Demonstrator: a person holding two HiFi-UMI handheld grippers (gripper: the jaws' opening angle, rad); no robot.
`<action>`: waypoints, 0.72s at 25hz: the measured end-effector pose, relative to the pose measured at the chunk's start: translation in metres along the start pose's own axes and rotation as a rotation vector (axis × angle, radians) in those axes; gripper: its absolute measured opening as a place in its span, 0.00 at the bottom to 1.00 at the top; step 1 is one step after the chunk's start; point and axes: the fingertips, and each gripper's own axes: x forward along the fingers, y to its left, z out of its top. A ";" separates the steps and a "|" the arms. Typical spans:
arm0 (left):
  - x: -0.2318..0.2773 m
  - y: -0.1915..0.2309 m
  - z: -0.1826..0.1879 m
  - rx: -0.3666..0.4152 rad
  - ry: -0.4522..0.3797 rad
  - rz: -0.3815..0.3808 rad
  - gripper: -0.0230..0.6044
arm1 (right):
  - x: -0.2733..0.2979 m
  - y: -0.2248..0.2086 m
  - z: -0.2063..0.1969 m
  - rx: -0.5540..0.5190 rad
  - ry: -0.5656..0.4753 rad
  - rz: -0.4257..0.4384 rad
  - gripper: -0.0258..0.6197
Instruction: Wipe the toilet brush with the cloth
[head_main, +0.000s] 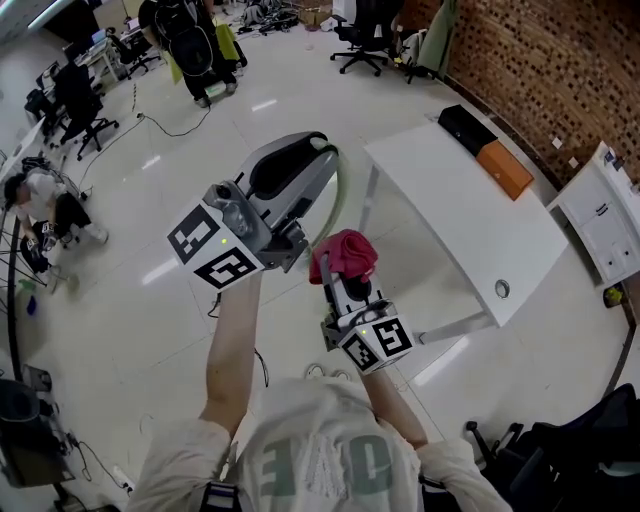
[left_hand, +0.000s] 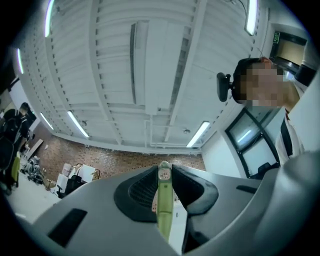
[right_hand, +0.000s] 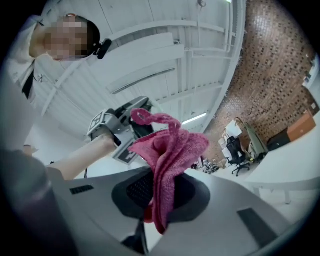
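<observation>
L claw (left_hand: 163, 175) tight on green brush handle (left_hand: 163, 212), R claw (right_hand: 161, 189) on pink cloth (right_hand: 170, 150); table (head_main: 470, 215): head view only.

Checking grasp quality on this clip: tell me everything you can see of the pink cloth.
The pink cloth looks like soft, looped microfibre. It is bunched into folds and clamped between the jaws of the right gripper, its loose upper part fanning out past the jaw tips, one corner curling over. It is held in the air beside the left gripper.
</observation>
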 end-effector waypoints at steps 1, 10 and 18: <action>-0.001 0.004 -0.001 -0.010 -0.013 0.021 0.19 | 0.005 0.010 -0.004 -0.021 0.015 0.015 0.09; -0.010 -0.002 -0.012 -0.053 -0.045 0.064 0.19 | 0.009 -0.029 -0.030 -0.164 0.158 -0.218 0.09; -0.014 -0.008 -0.042 -0.024 0.030 0.093 0.19 | 0.022 -0.017 0.024 -0.240 0.064 -0.215 0.09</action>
